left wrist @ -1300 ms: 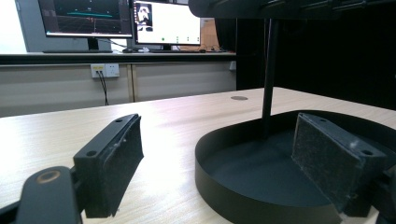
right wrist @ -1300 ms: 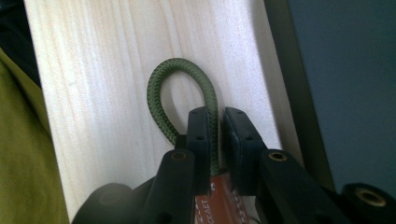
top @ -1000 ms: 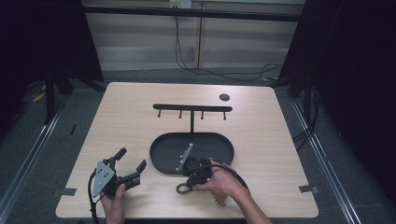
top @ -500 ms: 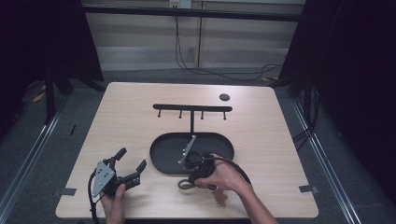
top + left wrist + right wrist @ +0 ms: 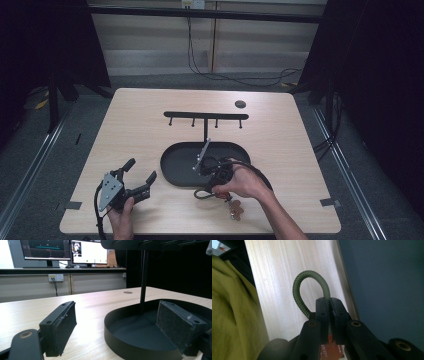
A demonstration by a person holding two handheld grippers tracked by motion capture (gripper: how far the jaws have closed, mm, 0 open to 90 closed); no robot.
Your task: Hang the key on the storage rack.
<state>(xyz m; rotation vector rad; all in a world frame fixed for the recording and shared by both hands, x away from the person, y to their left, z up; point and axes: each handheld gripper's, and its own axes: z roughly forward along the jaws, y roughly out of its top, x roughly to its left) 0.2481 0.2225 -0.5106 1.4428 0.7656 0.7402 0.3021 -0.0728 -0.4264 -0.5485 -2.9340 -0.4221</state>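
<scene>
No readable writing; right gripper pinches a green cord loop.
Braided olive rope, curled; left gripper spread wide beside black tray.

Left hand entering from the near table edge, gripping the left gripper low over the tabletop, jaws standing wide apart and pointing up-right toward the table's middle. In the left gripper view, both pads facing each other across an open gap, nothing between them. Right forearm reaching in diagonally from the lower right, right hand wrapping the right gripper, apparently angled down and toward the near edge. In the right gripper view, jaws pressing together on a green cord loop.
</scene>
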